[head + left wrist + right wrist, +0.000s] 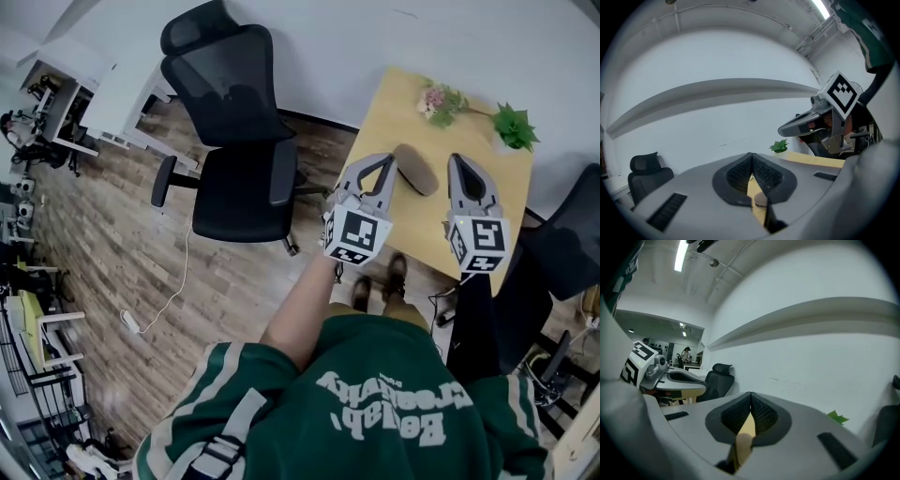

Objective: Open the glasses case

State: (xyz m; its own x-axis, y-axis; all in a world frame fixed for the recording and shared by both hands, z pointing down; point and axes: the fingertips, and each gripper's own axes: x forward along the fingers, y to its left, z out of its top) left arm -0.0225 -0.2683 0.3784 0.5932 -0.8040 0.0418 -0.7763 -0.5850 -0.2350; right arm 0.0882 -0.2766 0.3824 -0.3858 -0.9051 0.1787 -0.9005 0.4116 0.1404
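Only the head view shows the whole case [415, 169], lying on the table [394, 103] between the left gripper [387, 164] and the right gripper [458, 161]. Each gripper view shows its jaws closed and empty. A plant [514, 127] and flowers [439, 101] line the far edge, and a chair [234, 141] stands to the left.

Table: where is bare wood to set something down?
Bare: the near strip of the table before the glasses case, between left gripper and right gripper; also the back-left corner beside the flowers. Crowded: back-right, flowers to green plant.
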